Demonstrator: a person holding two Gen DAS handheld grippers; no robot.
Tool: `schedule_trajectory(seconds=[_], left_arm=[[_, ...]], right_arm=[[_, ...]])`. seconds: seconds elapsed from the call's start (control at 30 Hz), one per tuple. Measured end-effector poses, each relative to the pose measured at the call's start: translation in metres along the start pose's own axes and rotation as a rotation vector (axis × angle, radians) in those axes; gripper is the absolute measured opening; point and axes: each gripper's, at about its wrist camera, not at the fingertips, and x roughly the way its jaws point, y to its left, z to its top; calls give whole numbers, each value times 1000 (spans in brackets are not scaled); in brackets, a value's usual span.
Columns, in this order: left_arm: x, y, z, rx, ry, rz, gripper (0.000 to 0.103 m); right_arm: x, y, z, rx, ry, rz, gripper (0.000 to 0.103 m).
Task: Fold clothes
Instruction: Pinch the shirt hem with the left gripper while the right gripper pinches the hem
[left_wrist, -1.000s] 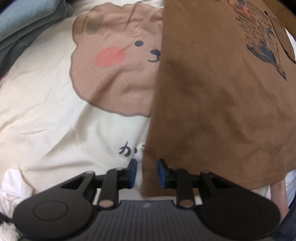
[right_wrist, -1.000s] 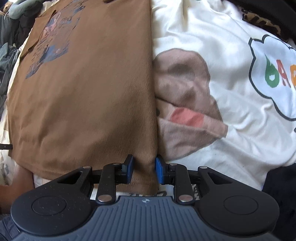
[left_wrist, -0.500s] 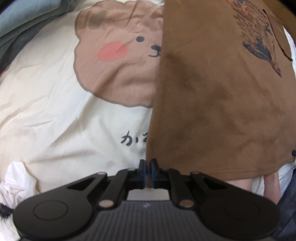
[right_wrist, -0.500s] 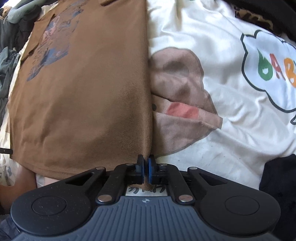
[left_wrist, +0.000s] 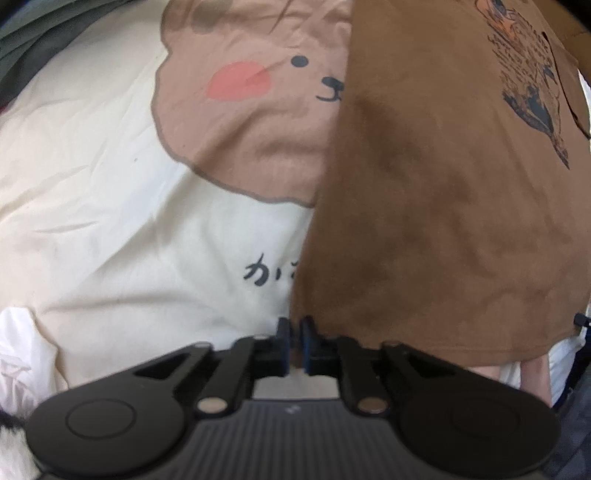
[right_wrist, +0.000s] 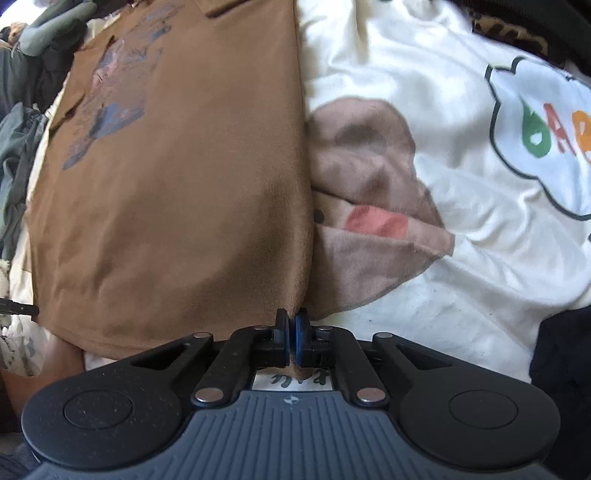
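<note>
Across the bed's cartoon-printed cover (left_wrist: 110, 221), the brown T-shirt (left_wrist: 443, 221) is spread flat, and its near hem corners are pinched by the left gripper (left_wrist: 294, 341) and right gripper (right_wrist: 291, 339), both clenched. Soft, light, limp cloth is judged; corners are best held.

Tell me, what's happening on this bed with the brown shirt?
A person is folding a brown T-shirt with two handheld grippers. It lies flat on a cream bedcover printed with a cartoon bear. The left gripper has its jaws shut on the shirt's near left corner, and the right gripper is shut on the near right corner. The hem is pinched at both ends, with no fold over yet.
</note>
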Motion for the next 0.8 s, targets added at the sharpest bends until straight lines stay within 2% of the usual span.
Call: schedule_trajectory(seconds=[0.23, 0.43, 0.53, 0.8], left_arm=[[-42, -13, -5, 16, -69, -49, 4], [-72, -28, 30, 19, -130, -67, 4], [-76, -23, 19, 9, -163, -59, 4], [-64, -18, 43, -16, -234, -75, 3]], right_arm=[[-31, -3, 7, 56, -76, 40, 1], [-51, 0, 23, 38, -130, 56, 0], [-57, 0, 33, 44, -157, 66, 0], [-71, 10, 49, 47, -209, 81, 0]])
